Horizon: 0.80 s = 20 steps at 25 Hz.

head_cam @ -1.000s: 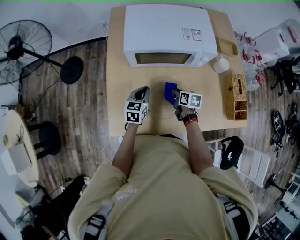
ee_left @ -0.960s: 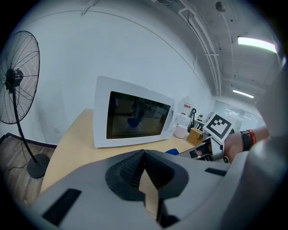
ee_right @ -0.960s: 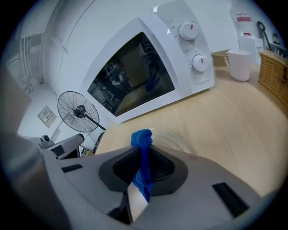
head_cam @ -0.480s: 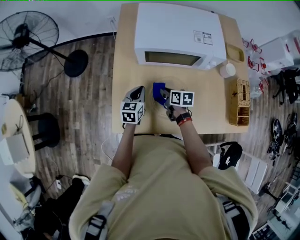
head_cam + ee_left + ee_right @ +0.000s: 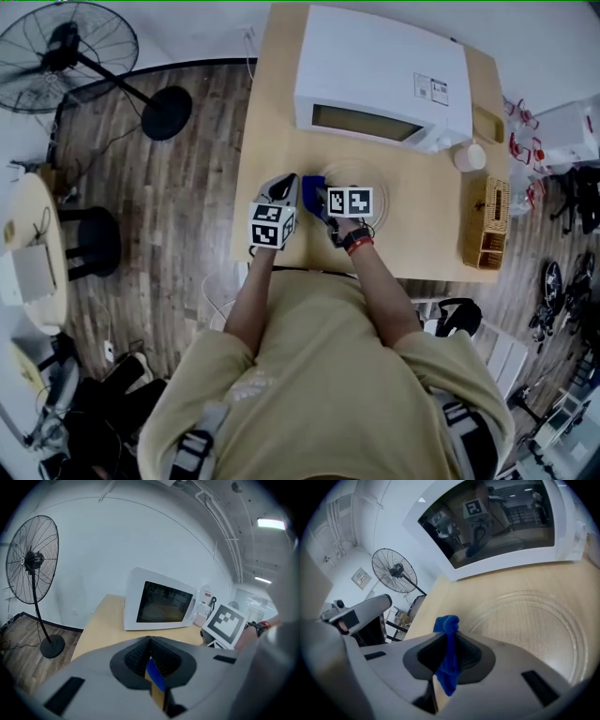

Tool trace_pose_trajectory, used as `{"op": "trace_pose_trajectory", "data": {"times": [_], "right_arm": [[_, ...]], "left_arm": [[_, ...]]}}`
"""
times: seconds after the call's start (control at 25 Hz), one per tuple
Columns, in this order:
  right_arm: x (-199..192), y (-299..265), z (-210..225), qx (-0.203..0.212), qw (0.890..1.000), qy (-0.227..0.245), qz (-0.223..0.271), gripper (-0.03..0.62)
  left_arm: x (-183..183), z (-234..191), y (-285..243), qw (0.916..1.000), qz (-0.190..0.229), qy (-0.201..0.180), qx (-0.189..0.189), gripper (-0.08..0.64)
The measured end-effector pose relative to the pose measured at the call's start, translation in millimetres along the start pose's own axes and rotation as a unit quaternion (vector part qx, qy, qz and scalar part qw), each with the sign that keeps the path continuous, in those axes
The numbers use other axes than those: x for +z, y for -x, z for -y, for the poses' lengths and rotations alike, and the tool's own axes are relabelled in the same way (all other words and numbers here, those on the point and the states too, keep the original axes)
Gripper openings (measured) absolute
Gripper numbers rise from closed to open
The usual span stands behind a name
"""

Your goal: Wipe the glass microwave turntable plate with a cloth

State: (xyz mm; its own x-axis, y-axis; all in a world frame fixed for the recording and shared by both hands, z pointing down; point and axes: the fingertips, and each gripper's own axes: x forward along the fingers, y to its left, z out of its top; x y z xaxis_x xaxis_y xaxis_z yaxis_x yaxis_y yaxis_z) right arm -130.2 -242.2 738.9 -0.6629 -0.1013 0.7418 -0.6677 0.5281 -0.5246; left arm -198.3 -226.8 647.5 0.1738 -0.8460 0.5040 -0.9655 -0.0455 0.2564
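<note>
Right tongs (image 5: 450,641) pinch the blue cloth (image 5: 446,621) beside the glass plate (image 5: 534,634) (left tongs (image 5: 150,641) closed).

Left tongs (image 5: 150,641) closed, white microwave (image 5: 159,603) on wooden table (image 5: 101,625), standing fan (image 5: 30,559) on plank floor (image 5: 18,634) at left

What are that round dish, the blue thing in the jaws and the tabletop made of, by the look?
The dish is probably clear glass: see-through, with moulded rings and glints. The blue cloth looks like soft matte fabric, bunched in folds. The tabletop is light wood or wood-look laminate: faint grain, smooth matte finish.
</note>
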Motion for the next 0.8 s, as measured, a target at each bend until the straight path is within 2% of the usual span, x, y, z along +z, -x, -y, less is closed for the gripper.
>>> {"op": "trace_pose_trajectory", "data": {"times": [0.32, 0.8], "right_arm": [[-4, -6, 12, -0.033, 0.999, 0.022, -0.016, 0.071], [-3, -1, 22, -0.031, 0.999, 0.02, -0.013, 0.072]], "left_arm": [[-3, 2, -7, 1.0, -0.008, -0.001, -0.003, 0.018], [2, 17, -21, 0.9997, -0.016, -0.015, -0.014, 0.018]]}}
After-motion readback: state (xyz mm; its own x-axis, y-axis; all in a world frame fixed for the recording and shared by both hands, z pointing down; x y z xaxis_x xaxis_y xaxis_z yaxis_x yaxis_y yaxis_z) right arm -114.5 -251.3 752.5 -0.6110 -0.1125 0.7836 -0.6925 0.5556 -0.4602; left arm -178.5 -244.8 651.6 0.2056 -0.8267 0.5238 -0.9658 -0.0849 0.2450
